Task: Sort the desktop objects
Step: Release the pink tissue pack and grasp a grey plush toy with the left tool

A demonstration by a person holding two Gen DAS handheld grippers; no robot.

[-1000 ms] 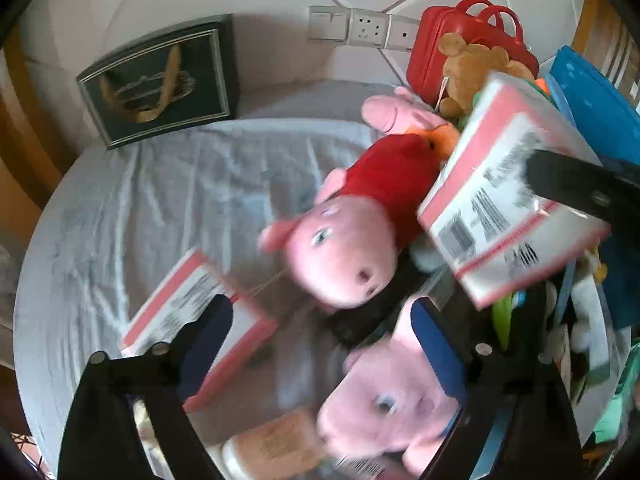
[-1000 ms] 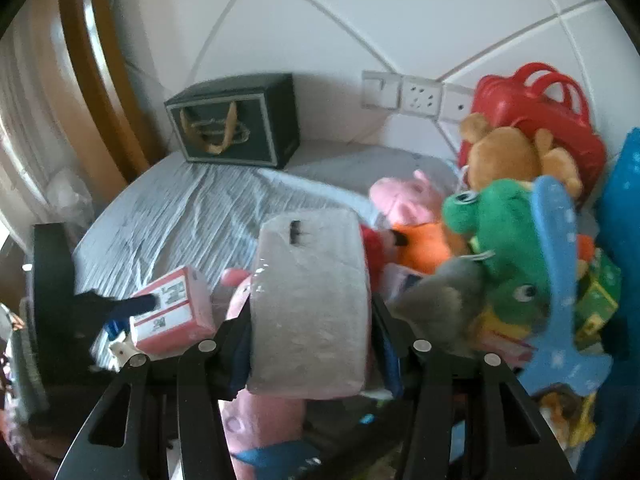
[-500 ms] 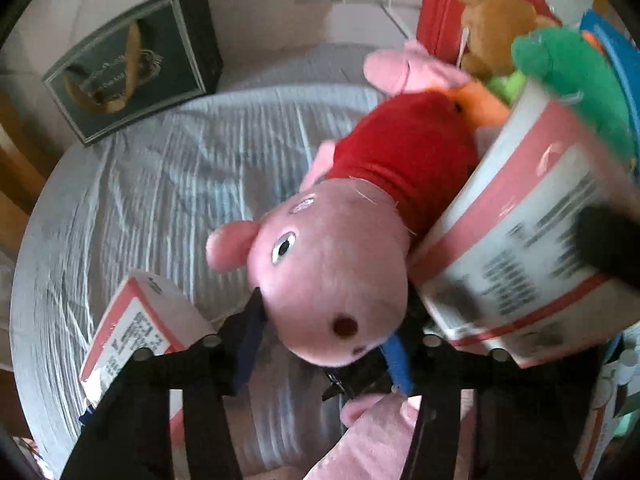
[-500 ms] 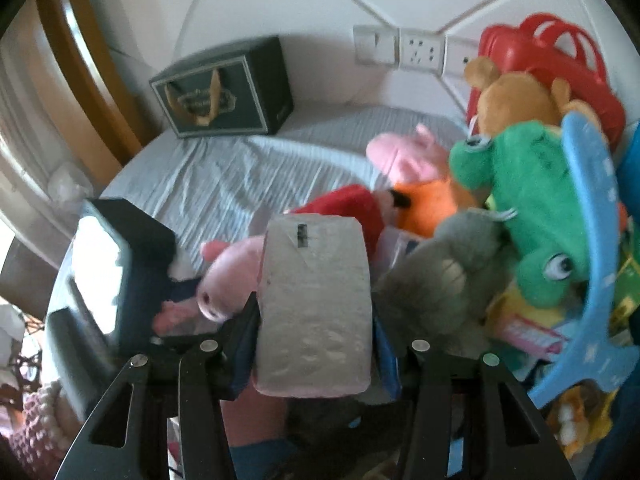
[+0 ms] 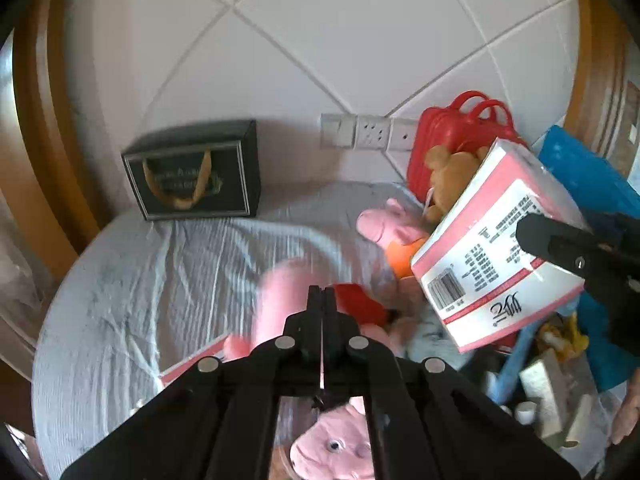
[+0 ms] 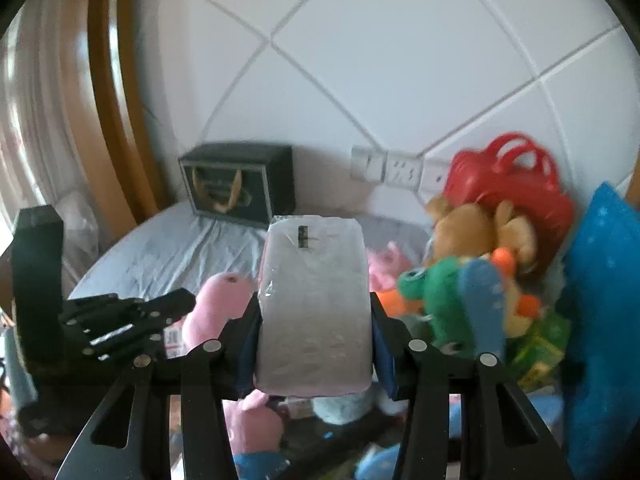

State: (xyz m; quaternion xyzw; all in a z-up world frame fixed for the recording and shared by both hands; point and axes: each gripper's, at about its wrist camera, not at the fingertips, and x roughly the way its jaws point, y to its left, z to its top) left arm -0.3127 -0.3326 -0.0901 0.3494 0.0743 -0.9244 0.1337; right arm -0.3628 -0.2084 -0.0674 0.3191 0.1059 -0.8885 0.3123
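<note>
Soft tissue pack held aloft in the right gripper

The tissue pack (image 6: 314, 312), plastic-wrapped, white with pink bands and a barcode, looks light, squashy and a little slick; gripping its long flat sides suits it best. The right gripper (image 6: 314, 344) clamps it so, above the plush pile, right of the dark gift box (image 6: 240, 184). The left gripper (image 5: 322, 300) hangs pinched together, apparently empty, over a pink pig toy (image 5: 288, 292).
</note>
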